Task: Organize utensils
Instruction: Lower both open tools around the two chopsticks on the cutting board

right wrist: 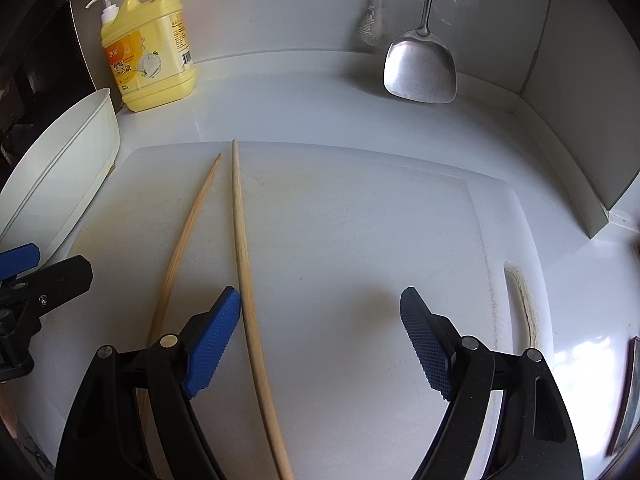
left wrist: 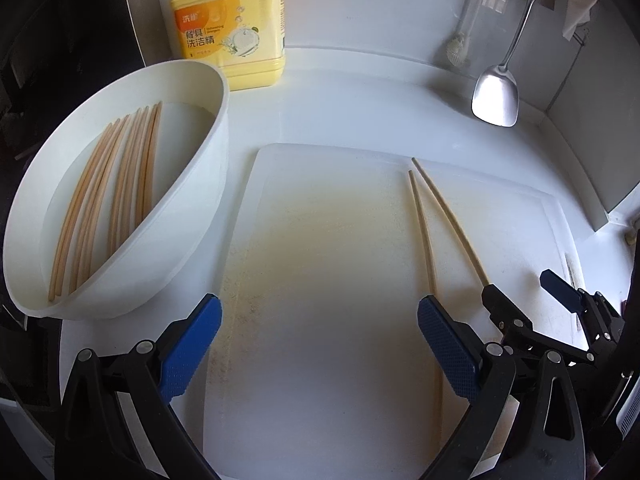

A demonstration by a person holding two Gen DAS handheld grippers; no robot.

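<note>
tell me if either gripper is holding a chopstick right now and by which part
Neither. The left gripper and right gripper are both open; the two chopsticks lie loose on the cutting board.

Counter layout: tub, board, bottle, spatula.
Two chopsticks on cutting board; tub of chopsticks left; detergent bottle behind tub; spatula behind, right.
</note>
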